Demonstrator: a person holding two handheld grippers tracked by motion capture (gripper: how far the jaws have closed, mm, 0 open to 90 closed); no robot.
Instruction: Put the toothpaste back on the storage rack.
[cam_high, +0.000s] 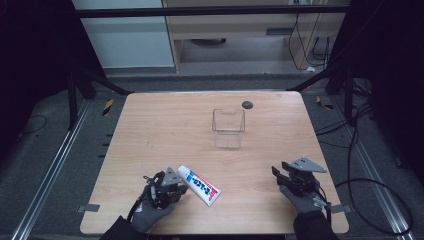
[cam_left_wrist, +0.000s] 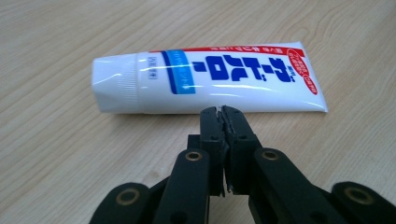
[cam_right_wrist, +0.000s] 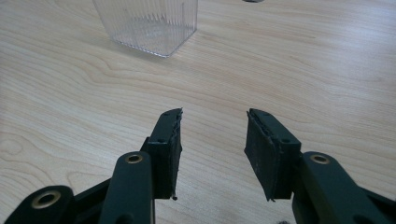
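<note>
A white toothpaste tube (cam_high: 199, 185) with blue and red print lies flat on the wooden table (cam_high: 165, 125) near its front edge. In the left gripper view the tube (cam_left_wrist: 210, 81) lies crosswise, cap to the left. My left gripper (cam_high: 181, 191) sits just short of the tube's side, and its jaws (cam_left_wrist: 223, 112) are shut together with nothing between them. My right gripper (cam_high: 277, 172) rests low over the table at the front right. Its jaws (cam_right_wrist: 214, 116) stand apart over bare wood, holding nothing.
A clear plastic box (cam_high: 228, 127) stands upright and empty past the table's middle; the right gripper view has its base (cam_right_wrist: 149, 23) ahead and to the left. A small dark round disc (cam_high: 247, 104) lies near the far edge. Cables run along the floor on the right.
</note>
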